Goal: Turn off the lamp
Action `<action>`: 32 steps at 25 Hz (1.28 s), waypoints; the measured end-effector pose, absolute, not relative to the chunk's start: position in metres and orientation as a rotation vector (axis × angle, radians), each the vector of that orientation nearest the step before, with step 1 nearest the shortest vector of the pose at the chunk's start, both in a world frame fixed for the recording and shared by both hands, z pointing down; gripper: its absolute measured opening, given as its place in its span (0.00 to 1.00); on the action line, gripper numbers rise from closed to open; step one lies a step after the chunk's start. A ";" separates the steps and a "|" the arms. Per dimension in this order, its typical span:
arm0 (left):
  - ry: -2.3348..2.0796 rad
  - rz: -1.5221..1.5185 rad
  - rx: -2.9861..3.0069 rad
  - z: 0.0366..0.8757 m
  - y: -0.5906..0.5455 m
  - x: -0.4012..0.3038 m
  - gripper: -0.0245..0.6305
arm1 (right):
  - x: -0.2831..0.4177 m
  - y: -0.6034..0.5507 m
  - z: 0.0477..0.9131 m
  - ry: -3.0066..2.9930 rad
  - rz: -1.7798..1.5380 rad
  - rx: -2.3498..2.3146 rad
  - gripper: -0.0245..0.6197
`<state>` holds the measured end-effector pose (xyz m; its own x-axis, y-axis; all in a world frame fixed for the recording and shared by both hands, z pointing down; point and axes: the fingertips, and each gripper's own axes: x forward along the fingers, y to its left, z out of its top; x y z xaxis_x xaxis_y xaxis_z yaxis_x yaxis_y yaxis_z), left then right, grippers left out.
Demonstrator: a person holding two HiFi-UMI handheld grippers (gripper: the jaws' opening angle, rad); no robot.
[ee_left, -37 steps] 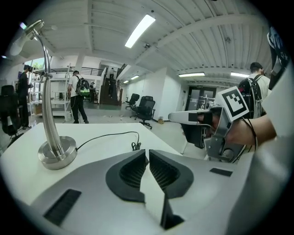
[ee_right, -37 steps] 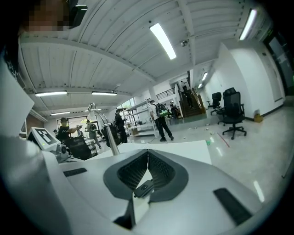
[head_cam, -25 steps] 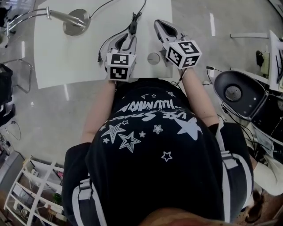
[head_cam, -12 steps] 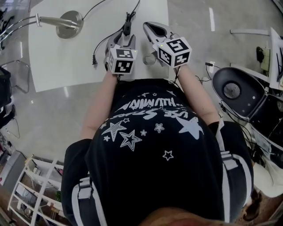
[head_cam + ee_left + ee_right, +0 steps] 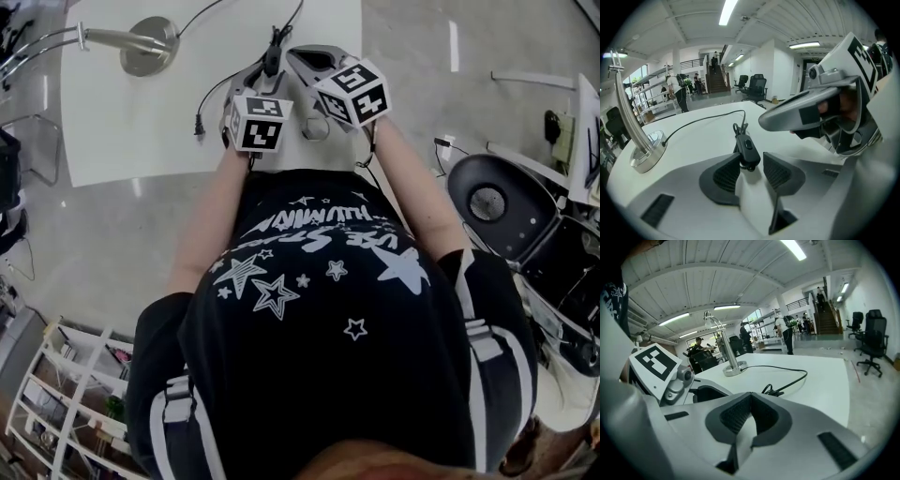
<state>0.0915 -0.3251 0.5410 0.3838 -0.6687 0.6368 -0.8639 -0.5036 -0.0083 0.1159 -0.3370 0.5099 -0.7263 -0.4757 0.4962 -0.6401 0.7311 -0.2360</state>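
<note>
The lamp's round metal base and its stem stand at the far left of the white table. Its black cord runs to a black inline switch. My left gripper is open; its jaws have just been opening. The switch lies between its pads, which do not squeeze it. My right gripper is shut on nothing, its tips hanging just right of and above the switch. In the right gripper view, its closed pads point toward the lamp.
The cord's plug lies loose on the table left of my left gripper. A small round disc sits near the table's front edge. A black office chair stands on the floor to the right, a white shelf at the lower left.
My right gripper has swung left and down until it sits close beside the left gripper, over the switch. The left gripper has sunk a little at the switch.
</note>
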 end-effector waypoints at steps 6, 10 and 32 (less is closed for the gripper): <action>-1.343 0.819 2.284 0.540 -0.328 0.089 0.24 | 0.099 -0.341 0.524 -2.492 0.521 0.730 0.05; -1.345 0.817 2.272 0.540 -0.328 0.090 0.24 | 0.093 -0.346 0.530 -2.468 0.495 0.693 0.05; -1.337 0.790 2.250 0.545 -0.328 0.085 0.24 | 0.089 -0.348 0.545 -2.381 0.664 0.678 0.05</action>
<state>0.0847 -0.3282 0.5448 0.3809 -0.6573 0.6503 -0.8866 -0.4592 0.0551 0.0893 -0.3481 0.5445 -0.7088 -0.3099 0.6337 -0.5932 0.7480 -0.2977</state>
